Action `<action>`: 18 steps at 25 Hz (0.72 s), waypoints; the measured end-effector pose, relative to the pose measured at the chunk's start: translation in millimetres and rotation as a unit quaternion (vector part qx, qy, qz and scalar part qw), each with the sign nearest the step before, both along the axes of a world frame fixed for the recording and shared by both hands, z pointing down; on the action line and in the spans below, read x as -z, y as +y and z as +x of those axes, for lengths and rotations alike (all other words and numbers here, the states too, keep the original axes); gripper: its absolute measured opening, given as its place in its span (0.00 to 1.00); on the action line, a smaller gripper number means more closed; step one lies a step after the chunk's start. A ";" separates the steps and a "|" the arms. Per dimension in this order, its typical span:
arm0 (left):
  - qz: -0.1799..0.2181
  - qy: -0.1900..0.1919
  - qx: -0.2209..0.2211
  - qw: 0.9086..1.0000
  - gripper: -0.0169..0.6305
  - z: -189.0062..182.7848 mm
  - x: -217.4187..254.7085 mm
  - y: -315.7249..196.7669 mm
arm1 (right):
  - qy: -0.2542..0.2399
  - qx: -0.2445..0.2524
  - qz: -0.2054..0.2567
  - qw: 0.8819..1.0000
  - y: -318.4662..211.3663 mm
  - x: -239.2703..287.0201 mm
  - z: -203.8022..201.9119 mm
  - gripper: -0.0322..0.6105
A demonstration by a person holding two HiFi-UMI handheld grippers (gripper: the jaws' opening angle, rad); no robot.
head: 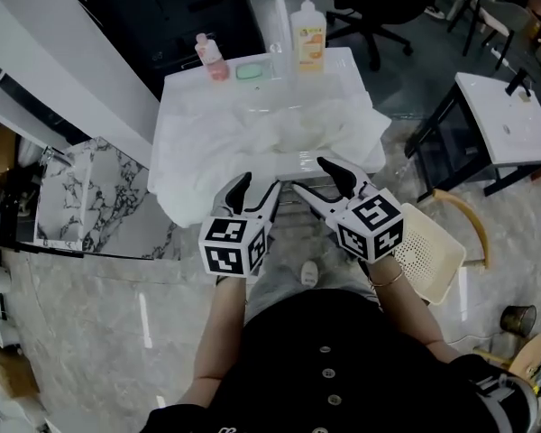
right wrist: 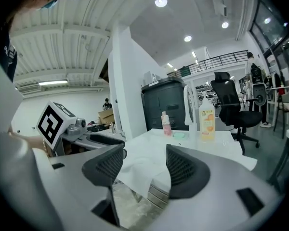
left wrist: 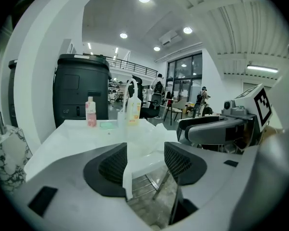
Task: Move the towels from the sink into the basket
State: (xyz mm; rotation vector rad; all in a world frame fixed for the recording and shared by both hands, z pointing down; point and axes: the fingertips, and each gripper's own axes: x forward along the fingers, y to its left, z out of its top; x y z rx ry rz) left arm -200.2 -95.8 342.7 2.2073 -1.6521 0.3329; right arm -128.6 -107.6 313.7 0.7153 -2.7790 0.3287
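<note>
Ahead of both tools, white towels lie heaped in the sink, their edges spilling over its near rim. I hold the left tool with its jaws apart. A hanging towel edge shows in the gap close to the left jaw, but nothing is clamped. The right tool is spread open too, with a towel corner just beyond its tips. Past the towels stand a soap bottle and a pink bottle. The basket sits on the floor, right of the right tool.
</note>
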 end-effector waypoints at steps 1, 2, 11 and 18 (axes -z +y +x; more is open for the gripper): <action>-0.004 -0.001 0.001 1.000 0.36 -0.2 -2.3 -0.6 | -0.002 0.000 -0.002 1.000 -0.9 -0.7 0.4 0.46; -0.008 -0.003 0.003 1.000 0.37 -0.7 -4.7 -0.5 | -0.003 0.000 -0.004 1.000 -0.9 -2.4 1.1 0.46; -0.026 -0.028 0.013 0.999 0.37 -14.0 -16.5 -10.1 | 0.007 -0.008 -0.020 1.000 -12.0 -18.3 6.6 0.42; -0.043 -0.085 0.017 0.995 0.37 -40.9 -25.6 -19.8 | 0.026 -0.008 -0.031 0.999 -40.4 -32.1 -7.1 0.42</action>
